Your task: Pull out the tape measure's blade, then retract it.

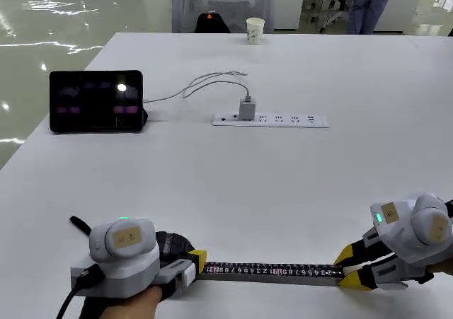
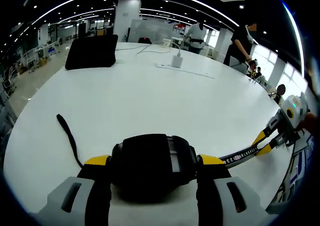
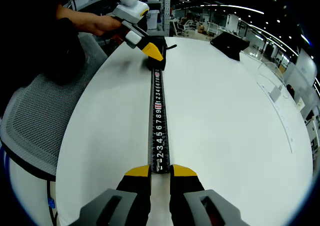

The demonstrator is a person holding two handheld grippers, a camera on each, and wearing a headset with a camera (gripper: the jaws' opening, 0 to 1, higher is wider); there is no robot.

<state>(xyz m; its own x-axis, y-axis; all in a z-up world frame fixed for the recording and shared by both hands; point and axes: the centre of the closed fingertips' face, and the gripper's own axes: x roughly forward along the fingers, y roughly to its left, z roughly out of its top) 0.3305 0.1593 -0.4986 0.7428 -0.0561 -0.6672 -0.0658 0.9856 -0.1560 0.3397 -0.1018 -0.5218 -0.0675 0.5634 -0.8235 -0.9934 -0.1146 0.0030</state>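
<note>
Right gripper view shows its claw (image 3: 160, 171) pinching the blade (image 3: 158, 116).

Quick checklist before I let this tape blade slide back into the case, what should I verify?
1. Case gripped: ok. The left gripper is shut on the black case, a jaw on each side.
2. Blade end held: ok. The right gripper is shut on the blade near its tip.
3. Blade straight: ok. It runs flat along the table, numbers up, no twist.
4. Return path free: ok. The power strip and tablet lie well beyond it.
5. Blade lock released: cannot tell.
</note>
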